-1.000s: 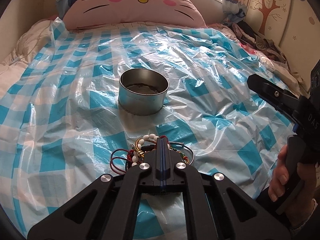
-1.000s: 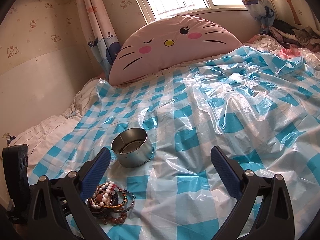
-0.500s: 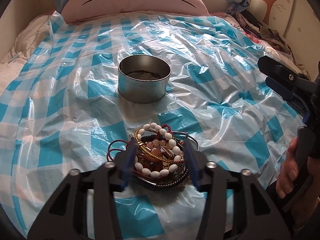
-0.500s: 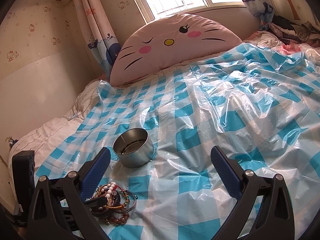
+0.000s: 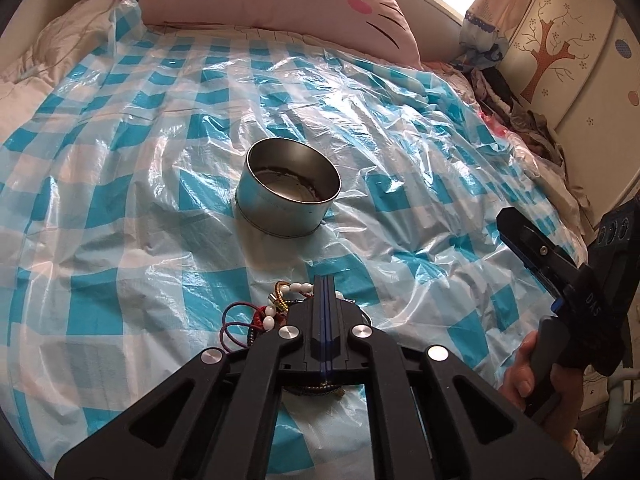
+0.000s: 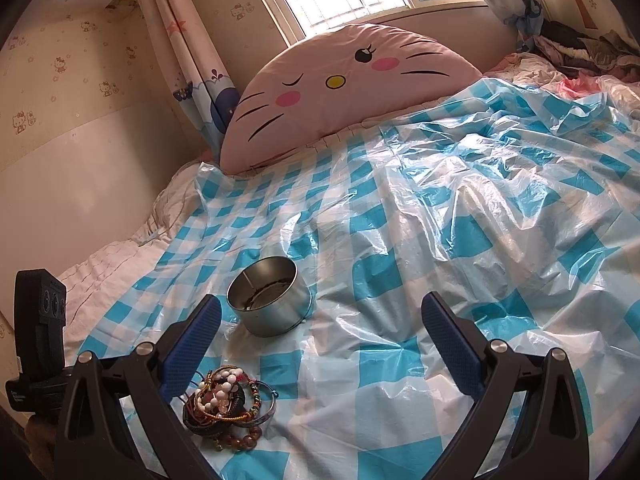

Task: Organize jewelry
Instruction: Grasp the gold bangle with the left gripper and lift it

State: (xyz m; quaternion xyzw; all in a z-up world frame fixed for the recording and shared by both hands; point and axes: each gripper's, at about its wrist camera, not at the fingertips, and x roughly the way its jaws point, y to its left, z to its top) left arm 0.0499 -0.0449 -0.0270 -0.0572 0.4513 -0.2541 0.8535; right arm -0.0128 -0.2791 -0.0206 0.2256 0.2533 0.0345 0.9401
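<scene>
Left gripper (image 5: 325, 280) pressed together, nothing visibly pinched, above bracelet pile (image 6: 226, 404) on checked plastic sheet (image 6: 460, 240) over bed. Right gripper (image 6: 320, 344) spread wide. Metal tin (image 5: 287, 193) just beyond pile.

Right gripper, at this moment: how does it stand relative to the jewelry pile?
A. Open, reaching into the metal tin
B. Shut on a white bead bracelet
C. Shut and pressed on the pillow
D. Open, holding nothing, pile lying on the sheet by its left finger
D: the right gripper is spread wide with only checked plastic sheet between its fingers, and the jewelry pile lies on the sheet beside the left finger.
</scene>
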